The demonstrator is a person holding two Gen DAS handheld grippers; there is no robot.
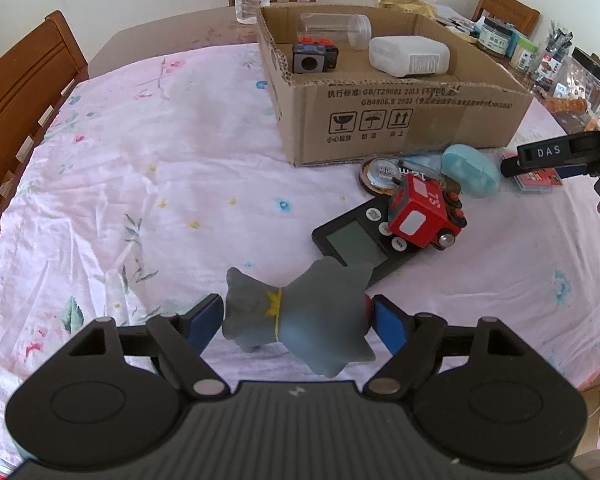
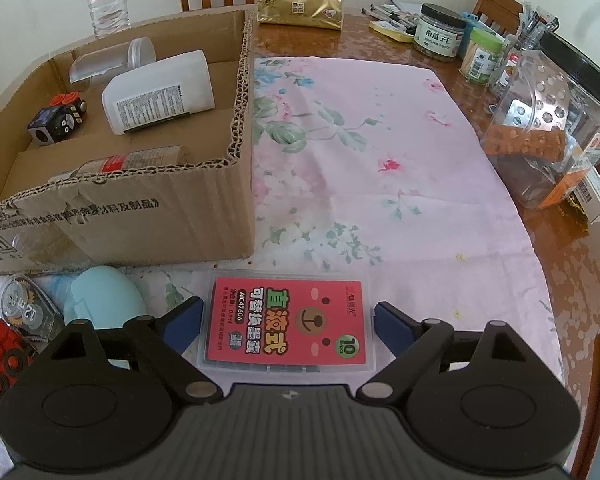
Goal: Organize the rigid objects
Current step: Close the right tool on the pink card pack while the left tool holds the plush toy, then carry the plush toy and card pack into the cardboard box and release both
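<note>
At the bottom centre of the left wrist view, the left gripper (image 1: 296, 320) is closed on a grey toy figure (image 1: 296, 320), its pads on both flanks. The figure looks light and stiff (the pointed ears leave little flat area), so the body is the safest hold. The right gripper (image 2: 288, 322) is wide open around a red refill case (image 2: 288, 326), flat, probably slippery plastic, below the cardboard box (image 2: 244, 140).

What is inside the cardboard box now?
Inside the cardboard box: a clear jar, a white bottle, a black cube toy and a red-labelled bottle lying against the near wall, partly hidden.
</note>
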